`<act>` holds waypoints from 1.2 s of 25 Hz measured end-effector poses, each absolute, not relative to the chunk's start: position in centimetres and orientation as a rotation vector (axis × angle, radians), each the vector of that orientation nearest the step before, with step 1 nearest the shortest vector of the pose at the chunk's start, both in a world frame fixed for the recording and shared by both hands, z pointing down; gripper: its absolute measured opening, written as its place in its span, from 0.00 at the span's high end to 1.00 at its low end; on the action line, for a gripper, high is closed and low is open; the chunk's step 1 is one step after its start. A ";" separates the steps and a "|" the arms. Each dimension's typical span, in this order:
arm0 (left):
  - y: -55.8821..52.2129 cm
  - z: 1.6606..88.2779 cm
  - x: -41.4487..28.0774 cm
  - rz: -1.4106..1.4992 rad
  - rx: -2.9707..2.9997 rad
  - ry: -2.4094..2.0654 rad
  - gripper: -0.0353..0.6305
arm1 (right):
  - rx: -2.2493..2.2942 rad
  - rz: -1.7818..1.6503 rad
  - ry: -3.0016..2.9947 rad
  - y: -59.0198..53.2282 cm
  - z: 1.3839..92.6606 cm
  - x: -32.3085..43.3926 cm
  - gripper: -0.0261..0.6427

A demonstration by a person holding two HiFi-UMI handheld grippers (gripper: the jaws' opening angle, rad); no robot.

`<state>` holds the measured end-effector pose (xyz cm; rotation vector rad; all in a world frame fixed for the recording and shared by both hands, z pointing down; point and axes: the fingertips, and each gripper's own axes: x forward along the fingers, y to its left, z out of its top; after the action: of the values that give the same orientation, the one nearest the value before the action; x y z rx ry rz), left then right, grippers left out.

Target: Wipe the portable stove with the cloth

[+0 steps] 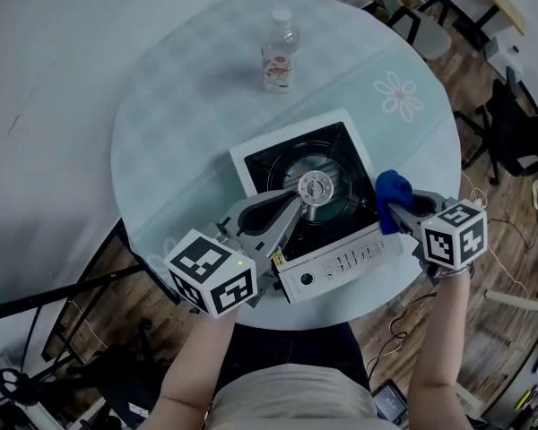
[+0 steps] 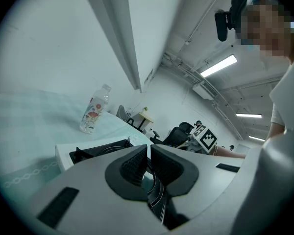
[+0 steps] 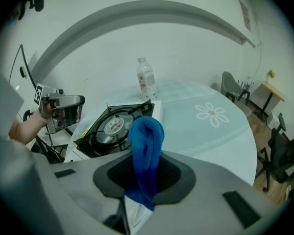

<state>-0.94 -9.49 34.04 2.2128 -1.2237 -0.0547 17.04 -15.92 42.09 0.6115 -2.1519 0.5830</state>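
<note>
Right gripper [image 3: 146, 176] fingers [image 3: 115, 173] clamp cloth [image 3: 146, 136] — left gripper [image 2: 149, 161] fingers [image 2: 132, 166] together over stove [image 1: 341, 260].

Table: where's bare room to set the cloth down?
Free: table left of the stove up to the bottle, and right of it around the flower print. Crowded: near edge, with stove, left claw and right claw holding the cloth.

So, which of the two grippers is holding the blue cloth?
The right gripper: its jaws are clamped on the blue cloth. The left gripper has its jaws together, nothing between them, over the portable stove.
</note>
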 end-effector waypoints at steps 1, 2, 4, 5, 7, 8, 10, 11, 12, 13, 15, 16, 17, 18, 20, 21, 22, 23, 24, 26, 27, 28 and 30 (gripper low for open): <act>-9.4 33.9 -1.4 -0.057 2.213 -1.228 0.89 | 0.606 0.555 -2.166 -16.0 41.4 16.4 0.81; -9.3 33.8 -1.7 -0.060 2.213 -1.231 0.89 | 0.597 0.531 -2.181 -16.1 40.6 15.7 0.81; -9.0 33.8 -2.5 -0.062 2.213 -1.237 0.89 | 0.576 0.488 -2.210 -16.1 39.3 14.2 0.81; -8.9 33.7 -2.9 -0.062 2.212 -1.240 0.89 | 0.564 0.467 -2.223 -16.1 38.7 13.4 0.81; -8.8 33.8 -3.7 -0.063 2.207 -1.249 0.89 | 0.540 0.427 -2.245 -16.3 37.7 11.7 0.81; -8.8 33.7 -4.1 -0.065 2.205 -1.253 0.89 | 0.527 0.411 -2.258 -16.4 37.2 10.8 0.81; -8.7 33.7 -4.8 -0.071 2.201 -1.261 0.89 | 0.495 0.393 -2.291 -16.6 36.2 9.0 0.81; -8.7 33.6 -5.1 -0.074 2.198 -1.265 0.89 | 0.477 0.387 -2.311 -16.7 35.6 8.0 0.81; -8.7 33.6 -5.4 -0.077 2.196 -1.269 0.89 | 0.458 0.379 -2.330 -16.8 35.1 7.0 0.81; -8.7 33.6 -5.8 -0.080 2.192 -1.275 0.89 | 0.437 0.366 -2.345 -17.0 34.6 5.9 0.81; -8.8 33.5 -6.7 -0.089 2.184 -1.293 0.89 | 0.389 0.326 -2.362 -17.4 33.9 3.7 0.81; -8.9 33.4 -7.2 -0.094 2.179 -1.303 0.89 | 0.364 0.304 -2.366 -17.5 33.7 2.5 0.81; -8.9 33.3 -7.7 -0.100 2.174 -1.314 0.89 | 0.339 0.285 -2.368 -17.6 33.5 1.4 0.81; -9.0 33.3 -8.2 -0.106 2.169 -1.325 0.89 | 0.316 0.267 -2.371 -17.7 33.3 0.3 0.81; -9.2 33.3 -9.1 -0.119 2.157 -1.347 0.89 | 0.274 0.238 -2.381 -17.9 33.1 -1.8 0.81; -9.3 33.4 -9.6 -0.124 2.149 -1.357 0.89 | 0.255 0.227 -2.388 -18.0 32.9 -2.8 0.81; -9.3 33.5 -9.9 -0.129 2.140 -1.365 0.89 | 0.236 0.220 -2.395 -18.1 32.9 -3.8 0.81; -9.3 33.6 -10.3 -0.132 2.132 -1.373 0.89 | 0.216 0.214 -2.401 -18.2 32.8 -4.7 0.81; -9.4 33.7 -10.6 -0.136 2.123 -1.381 0.89 | 0.195 0.208 -2.405 -18.2 32.8 -5.5 0.81; -9.6 34.0 -11.2 -0.146 2.106 -1.397 0.89 | 0.152 0.192 -2.409 -18.3 32.8 -7.1 0.81; -9.7 34.2 -11.5 -0.151 2.097 -1.405 0.89 | 0.129 0.184 -2.410 -18.3 32.9 -7.8 0.81; -9.8 34.3 -11.7 -0.157 2.088 -1.413 0.89 | 0.107 0.179 -2.410 -18.3 33.0 -8.4 0.81; -9.9 34.6 -12.1 -0.169 2.072 -1.428 0.89 | 0.065 0.176 -2.414 -18.3 33.2 -9.6 0.81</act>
<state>-12.08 -9.93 34.62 2.0719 -1.4279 -0.1694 -9.63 -18.31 33.17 0.0651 -2.4135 0.1765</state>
